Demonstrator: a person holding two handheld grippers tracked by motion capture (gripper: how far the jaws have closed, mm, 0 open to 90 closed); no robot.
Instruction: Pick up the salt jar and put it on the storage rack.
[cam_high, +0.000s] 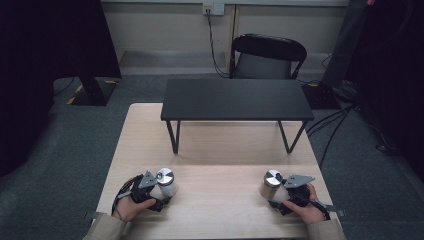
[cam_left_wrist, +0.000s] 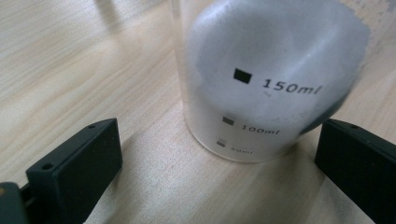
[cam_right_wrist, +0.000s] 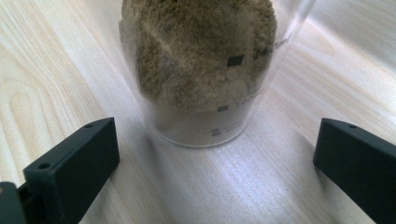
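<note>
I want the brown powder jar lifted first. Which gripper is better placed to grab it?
The right gripper: its open jaws stand either side of the brown-powder jar. The left gripper faces the white-powder jar instead.

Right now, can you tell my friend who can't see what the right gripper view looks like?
A clear measuring jar full of brown, sandy powder stands on a pale wooden table, right in front of the camera. The right gripper is open, with its two black jaws wide apart on either side of the jar and not touching it.
</note>
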